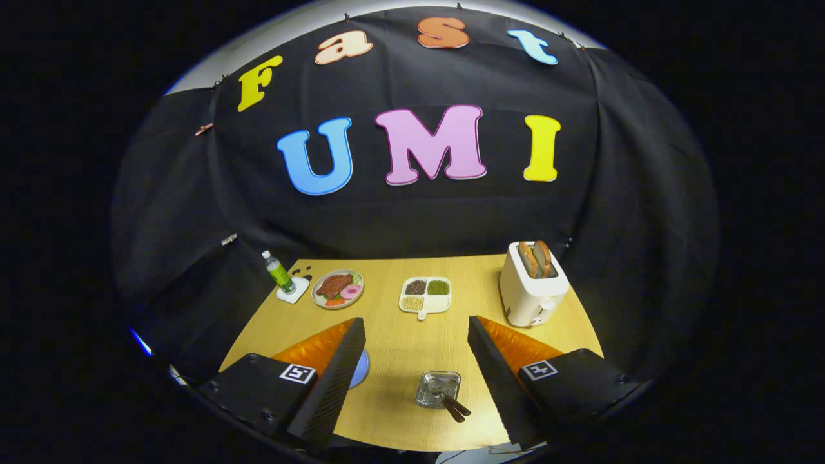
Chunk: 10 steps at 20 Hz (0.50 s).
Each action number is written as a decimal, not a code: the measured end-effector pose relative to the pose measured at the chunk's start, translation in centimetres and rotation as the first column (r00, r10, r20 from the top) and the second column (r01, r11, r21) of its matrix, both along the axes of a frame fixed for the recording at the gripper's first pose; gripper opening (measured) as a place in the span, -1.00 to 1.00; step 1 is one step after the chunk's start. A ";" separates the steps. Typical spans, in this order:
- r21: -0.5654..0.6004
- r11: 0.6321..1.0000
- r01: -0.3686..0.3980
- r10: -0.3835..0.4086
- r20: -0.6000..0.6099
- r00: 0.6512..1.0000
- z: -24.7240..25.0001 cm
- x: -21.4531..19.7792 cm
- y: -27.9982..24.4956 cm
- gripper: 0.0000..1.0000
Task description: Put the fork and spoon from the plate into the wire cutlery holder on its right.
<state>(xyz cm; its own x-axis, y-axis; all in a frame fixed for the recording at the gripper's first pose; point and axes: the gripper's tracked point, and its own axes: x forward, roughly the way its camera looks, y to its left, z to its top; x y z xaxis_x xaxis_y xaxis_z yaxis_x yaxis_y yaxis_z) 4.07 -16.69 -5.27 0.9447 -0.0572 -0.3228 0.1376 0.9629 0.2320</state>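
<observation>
Wire holder (pixel 438 388) between my gripper (pixel 416 361) fingers, two dark handles (pixel 456 408) sticking out. Gripper wide apart, empty. Cutlery judged light, stiff, slippery; I'd pinch mid-handle.

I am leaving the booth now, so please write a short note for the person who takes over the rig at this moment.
Gripper: fingers wide open, holding nothing.
Wire cutlery holder: on the table, between the fingers.
Two dark handles lean out of the holder toward the right finger; which is fork and which is spoon cannot be told.
Blue plate: left of the holder, mostly hidden behind the left finger.
Done: both pieces seem to be in the holder.
Left: check the hidden part of the plate.
</observation>
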 end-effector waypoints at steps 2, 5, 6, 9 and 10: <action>-0.032 0.999 0.027 -0.025 0.076 0.997 2.2 -0.9 0.1 0.98; -0.074 0.996 0.053 -0.040 0.166 0.985 5.1 -1.8 0.6 0.99; -0.089 0.994 0.062 -0.045 0.188 0.981 5.9 -2.1 0.8 0.98; -0.112 0.990 0.088 -0.056 0.260 0.964 7.8 -3.0 1.4 0.98; -0.122 0.988 0.095 -0.059 0.272 0.961 8.1 -3.2 1.5 0.98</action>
